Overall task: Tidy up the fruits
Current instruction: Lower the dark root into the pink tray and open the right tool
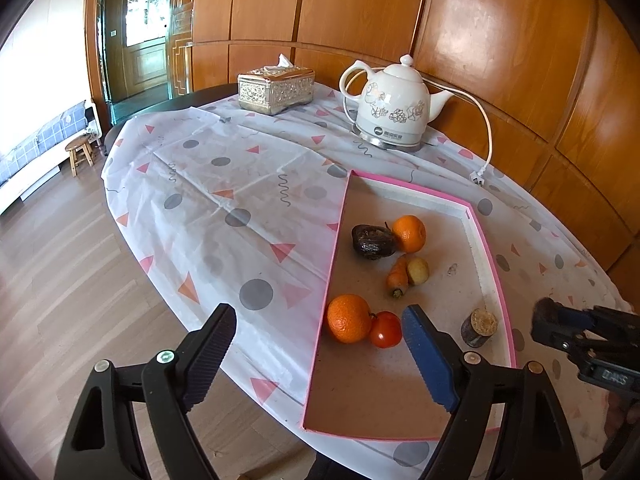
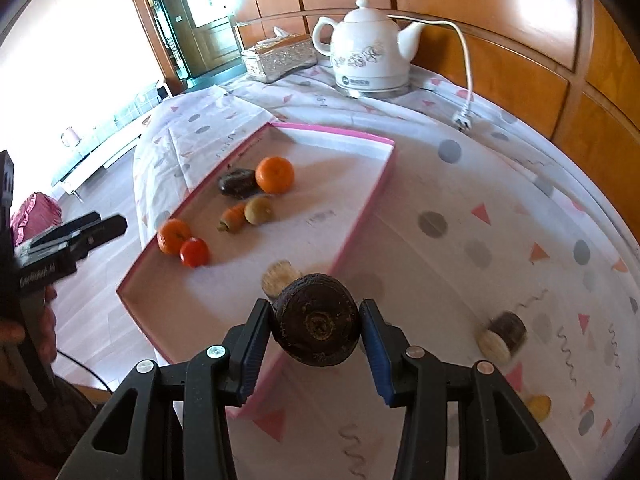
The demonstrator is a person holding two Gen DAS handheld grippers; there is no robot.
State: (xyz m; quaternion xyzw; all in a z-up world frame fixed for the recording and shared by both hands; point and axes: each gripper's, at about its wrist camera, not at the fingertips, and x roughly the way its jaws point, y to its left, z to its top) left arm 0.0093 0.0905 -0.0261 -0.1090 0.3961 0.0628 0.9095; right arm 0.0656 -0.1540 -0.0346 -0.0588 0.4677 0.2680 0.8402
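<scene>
The right gripper (image 2: pixel 316 334) pinches a dark round fruit (image 2: pixel 316 320) squarely between its jaws, above the pink tray (image 2: pixel 352 216) edge. The left gripper (image 1: pixel 316 344) has its jaws spread, an orange (image 1: pixel 349 319) and tomato (image 1: pixel 385 329) just beyond them.

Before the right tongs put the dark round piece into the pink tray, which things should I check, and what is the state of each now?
1. Grip: the right tongs are shut on the dark round piece, one finger on each side: ok.
2. Landing place: the pink tray has bare floor near the cut piece: ok.
3. Left tongs out of the way: open, holding nothing, over the tray's near end: not ok.
4. Height of the held piece above the tray wall: cannot tell.
5. Things left outside the tray: another cut piece and a yellow thing lie on the tablecloth: not ok.
</scene>
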